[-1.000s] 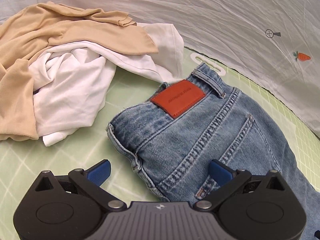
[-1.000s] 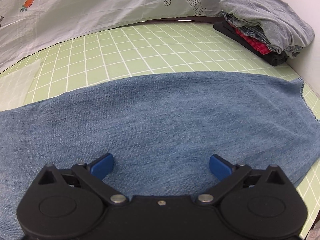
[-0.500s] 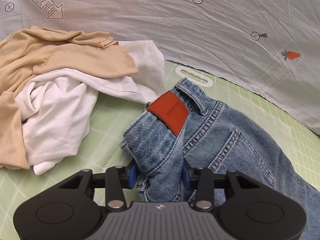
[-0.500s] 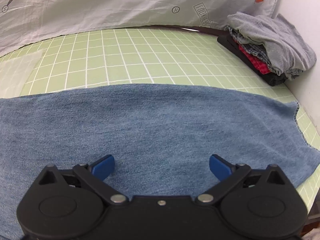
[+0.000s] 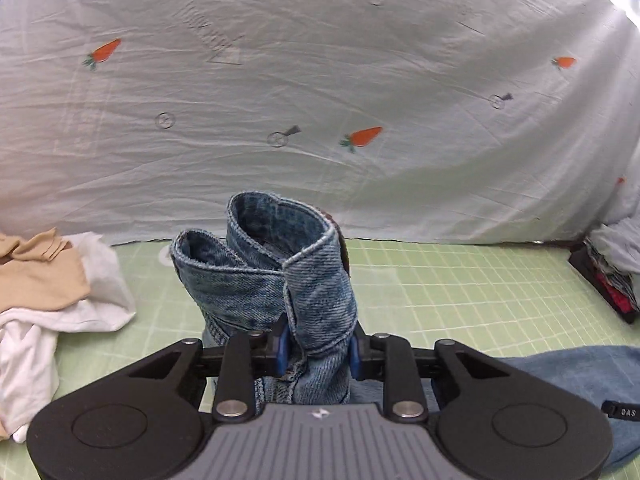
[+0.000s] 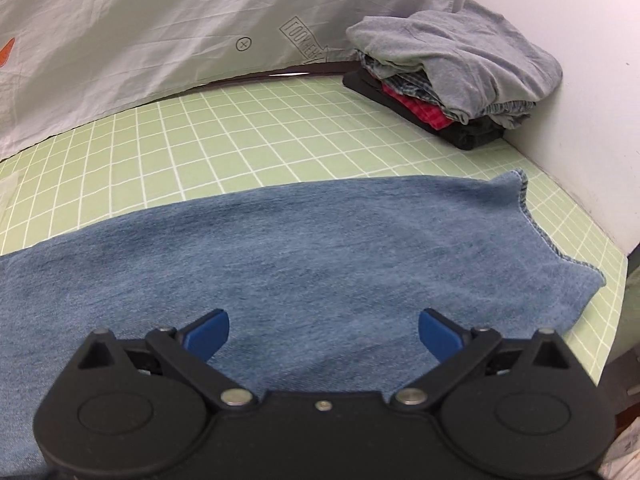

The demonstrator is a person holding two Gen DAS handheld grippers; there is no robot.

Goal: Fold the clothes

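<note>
Left gripper (image 5: 318, 350) is clamped on the waistband end of the jeans (image 5: 276, 276), its blue pads (image 5: 282, 346) pressed into the denim from both sides. That bunched waistband stands upright straight ahead of the fingers, lifted off the green grid mat (image 5: 460, 292), and its two folded loops open toward the top (the inner face of the denim shows inside them). More of the same denim lies flat low to the right of this gripper. To its left, on the mat, sits a loose heap of a beige garment (image 5: 38, 280) lying over a white garment (image 5: 36, 332). Beyond everything hangs a pale sheet printed with carrots (image 5: 320, 80). At the far right edge a corner of a stack of folded clothes is just visible.

Right gripper (image 6: 323, 330) hangs with its blue fingers (image 6: 208, 330) spread wide apart, holding nothing. Directly under and ahead of it the leg of the jeans (image 6: 320, 248) is spread flat on the mat (image 6: 240, 136), running from the left side across to a stitched hem ahead and to the right. Whether the fingertips touch the cloth cannot be told. Well ahead and to the right, against the white wall (image 6: 580, 92), is the stack of folded clothes (image 6: 452, 68), grey on top, then checked and red, with black at the bottom (well apart from the denim).
</note>
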